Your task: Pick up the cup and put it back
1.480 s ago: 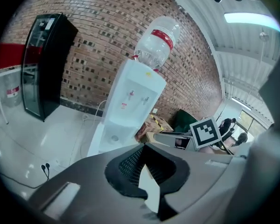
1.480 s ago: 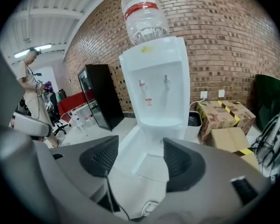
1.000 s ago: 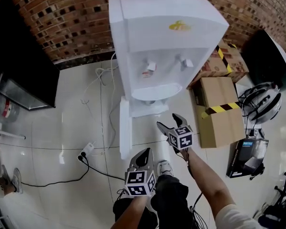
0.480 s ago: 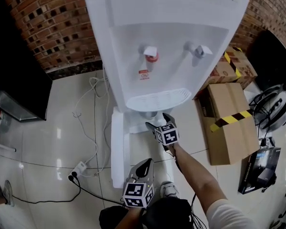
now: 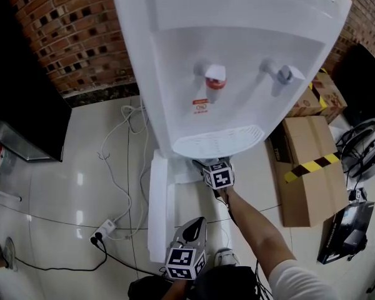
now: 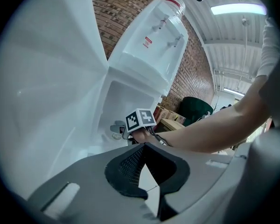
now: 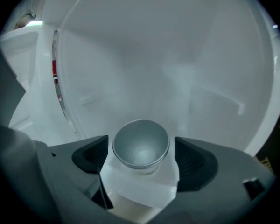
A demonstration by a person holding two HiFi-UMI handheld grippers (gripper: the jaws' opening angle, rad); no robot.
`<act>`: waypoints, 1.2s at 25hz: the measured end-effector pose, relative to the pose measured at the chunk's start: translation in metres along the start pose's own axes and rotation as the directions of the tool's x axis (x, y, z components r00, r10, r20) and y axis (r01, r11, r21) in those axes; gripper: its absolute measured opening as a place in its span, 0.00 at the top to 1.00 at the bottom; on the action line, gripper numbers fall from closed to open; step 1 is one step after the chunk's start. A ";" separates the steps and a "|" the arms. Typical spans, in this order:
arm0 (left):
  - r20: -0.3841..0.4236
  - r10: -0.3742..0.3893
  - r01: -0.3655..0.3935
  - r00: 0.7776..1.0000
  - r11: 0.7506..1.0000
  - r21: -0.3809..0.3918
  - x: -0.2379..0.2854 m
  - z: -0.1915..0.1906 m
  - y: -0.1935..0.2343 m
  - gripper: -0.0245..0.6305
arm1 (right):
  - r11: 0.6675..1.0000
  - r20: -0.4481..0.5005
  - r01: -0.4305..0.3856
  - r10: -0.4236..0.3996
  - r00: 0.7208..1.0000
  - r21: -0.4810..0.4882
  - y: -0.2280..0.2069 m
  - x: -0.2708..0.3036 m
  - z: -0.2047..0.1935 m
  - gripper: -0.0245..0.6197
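the silvery metal cup point(image 7: 141, 143) is standing inside the lower recess of the tall white plastic water dispenser point(image 5: 237, 55), between the fingers of the right gripper point(image 7: 141, 158). those fingers are standing wide, having just been opening, and are not pressing on it. so the pick-up is looking not yet made: closing, lifting and setting back are all remaining. the left gripper point(image 5: 195, 225) is hanging low beside the dispenser's base, fingers together on nothing. a small red-and-white label point(image 5: 201, 107) is sitting under the red-tipped tap point(image 5: 214, 80), too small to read; faint print on the cup is reading as illegible too.
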State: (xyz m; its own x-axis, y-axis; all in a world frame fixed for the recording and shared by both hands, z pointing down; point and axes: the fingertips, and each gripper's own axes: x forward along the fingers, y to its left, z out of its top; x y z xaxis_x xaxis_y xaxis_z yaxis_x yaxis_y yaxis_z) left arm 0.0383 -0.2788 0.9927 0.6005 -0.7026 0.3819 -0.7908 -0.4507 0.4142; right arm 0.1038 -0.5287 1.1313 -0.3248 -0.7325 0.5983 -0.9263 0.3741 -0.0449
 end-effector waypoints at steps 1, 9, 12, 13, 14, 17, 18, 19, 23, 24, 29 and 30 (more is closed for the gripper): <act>-0.005 0.008 -0.008 1.000 1.000 -0.003 0.001 -0.002 0.003 0.96 | 1.000 0.004 -0.002 0.002 1.000 -0.001 0.001 0.002 0.002 0.26; -0.001 0.066 -0.066 0.998 0.998 -0.005 -0.001 0.004 0.022 0.96 | 0.999 0.013 -0.010 0.010 1.000 -0.034 0.005 0.009 0.009 0.36; 0.002 0.090 -0.090 0.996 0.996 0.003 -0.006 0.007 0.036 0.96 | 0.999 0.027 -0.016 0.017 0.999 -0.050 0.006 0.001 0.011 0.36; 0.000 0.099 -0.099 0.995 0.995 0.007 -0.008 0.008 0.041 0.96 | 0.998 0.033 -0.015 0.017 0.999 -0.053 0.005 -0.004 0.012 0.36; -0.004 0.110 -0.110 0.994 0.994 0.010 -0.011 0.010 0.046 0.96 | 0.999 0.039 -0.014 0.016 0.999 -0.052 0.004 -0.011 0.014 0.37; 0.002 0.146 -0.146 0.989 0.989 0.024 -0.022 0.024 0.057 0.96 | 0.999 0.047 -0.017 0.019 0.999 -0.039 0.003 -0.039 0.020 0.37; 0.006 0.155 -0.155 0.988 0.987 0.044 -0.028 0.029 0.058 0.96 | 0.999 0.043 -0.021 0.023 0.999 -0.036 0.004 -0.051 0.021 0.37; 0.006 0.161 -0.161 0.987 0.984 0.071 -0.035 0.033 0.058 0.96 | 0.999 0.039 -0.025 0.026 0.999 -0.034 0.006 -0.065 0.020 0.37; -0.006 0.133 -0.130 0.991 0.981 0.143 -0.064 0.051 0.045 0.96 | 1.000 0.021 -0.012 0.013 1.000 -0.010 0.010 -0.124 0.023 0.37; -0.011 0.124 -0.121 0.992 0.982 0.145 -0.074 0.056 0.039 0.96 | 1.000 0.014 -0.008 0.008 1.000 -0.004 0.013 -0.140 0.025 0.37; -0.043 0.121 -0.117 0.992 0.989 0.094 -0.134 0.089 0.002 0.96 | 1.000 -0.021 -0.008 0.008 1.000 0.024 0.050 -0.231 0.048 0.37; -0.051 0.113 -0.109 0.992 0.990 0.090 -0.147 0.098 -0.010 0.96 | 1.000 -0.025 -0.011 0.011 1.000 0.026 0.060 -0.254 0.057 0.37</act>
State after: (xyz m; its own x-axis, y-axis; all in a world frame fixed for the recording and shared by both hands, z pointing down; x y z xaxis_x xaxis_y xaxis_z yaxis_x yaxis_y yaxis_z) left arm -0.0538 -0.2254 0.8517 0.5121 -0.7203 0.4678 -0.8588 -0.4193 0.2944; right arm 0.1202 -0.3530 0.9315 -0.3304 -0.7140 0.6172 -0.9274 0.3671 -0.0718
